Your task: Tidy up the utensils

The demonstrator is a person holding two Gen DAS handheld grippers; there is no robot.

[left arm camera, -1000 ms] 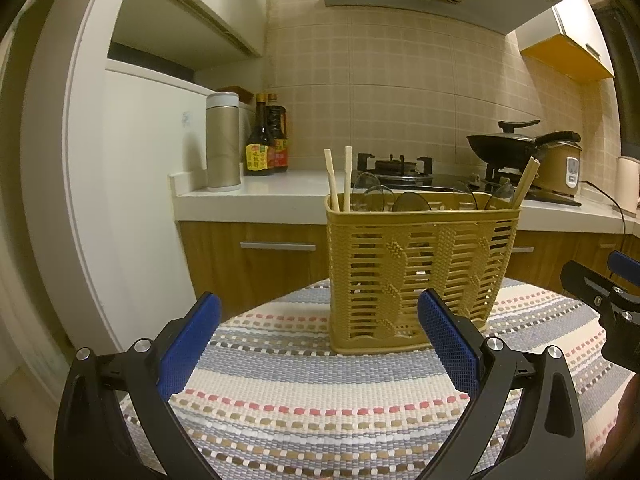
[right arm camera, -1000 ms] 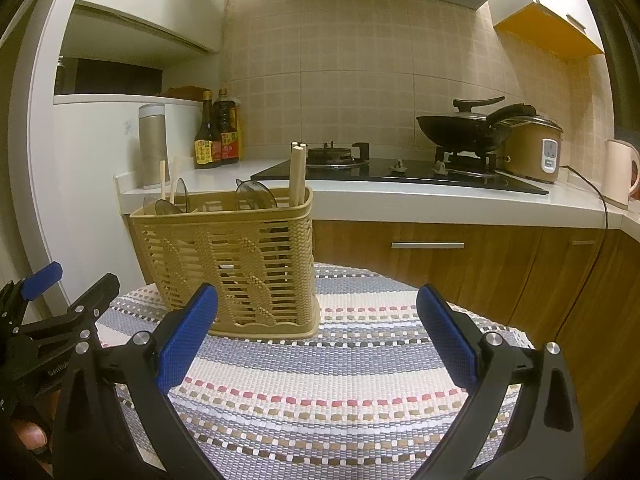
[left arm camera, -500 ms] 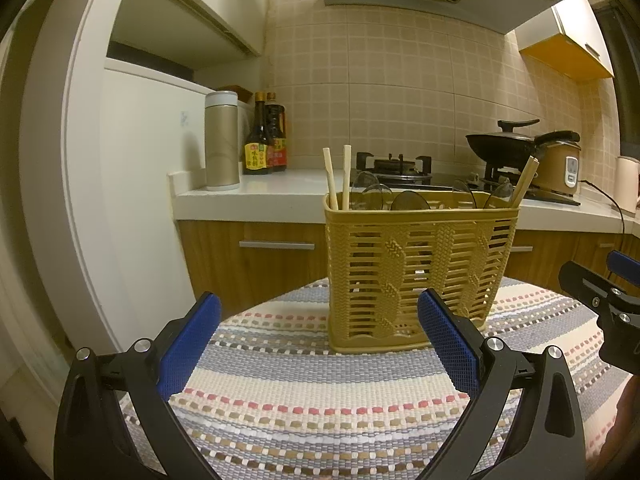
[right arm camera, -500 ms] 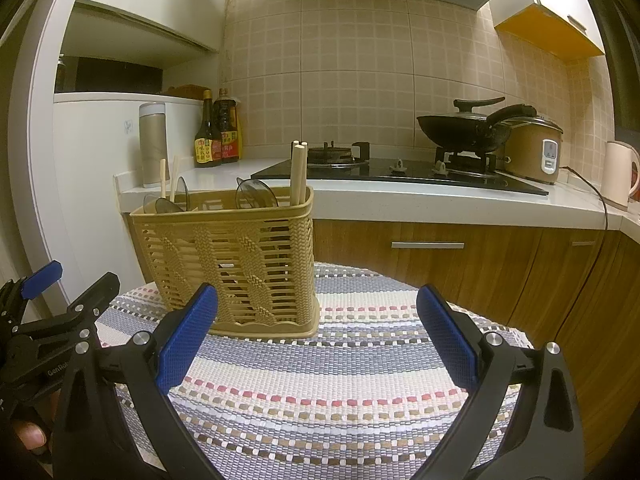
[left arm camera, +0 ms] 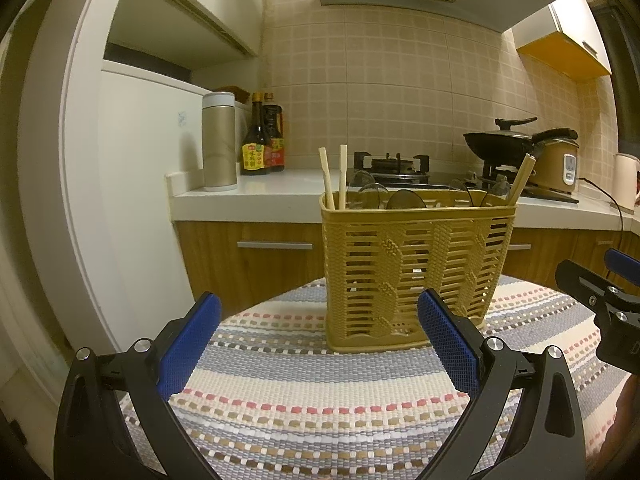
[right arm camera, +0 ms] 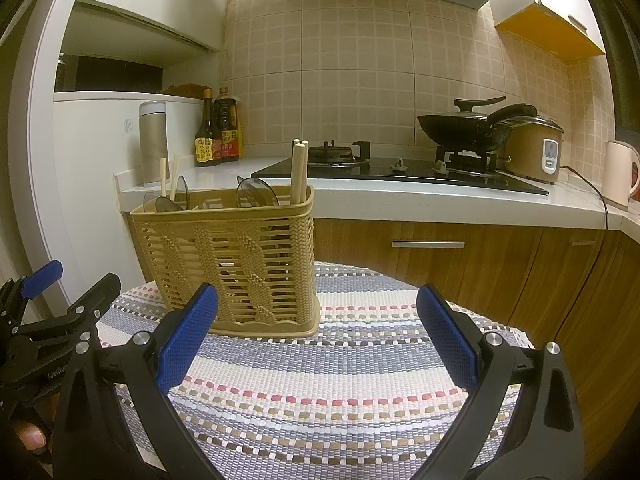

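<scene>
On the striped mat (left arm camera: 304,396) stands the yellow basket (left arm camera: 416,264), upright, w/ chopsticks (left arm camera: 334,176) and dark spoons (left arm camera: 404,200) inside. Left tool (left arm camera: 320,344) is just in front of the basket, fingers wide apart, holding nothing. Right tool (right arm camera: 316,336) is near the basket's right side, also spread apart & empty.

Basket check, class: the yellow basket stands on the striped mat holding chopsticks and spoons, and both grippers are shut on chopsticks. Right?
Not quite. Both wrist views show the left gripper and right gripper open and empty. The basket does stand on the striped mat, holding chopsticks and spoons.
</scene>
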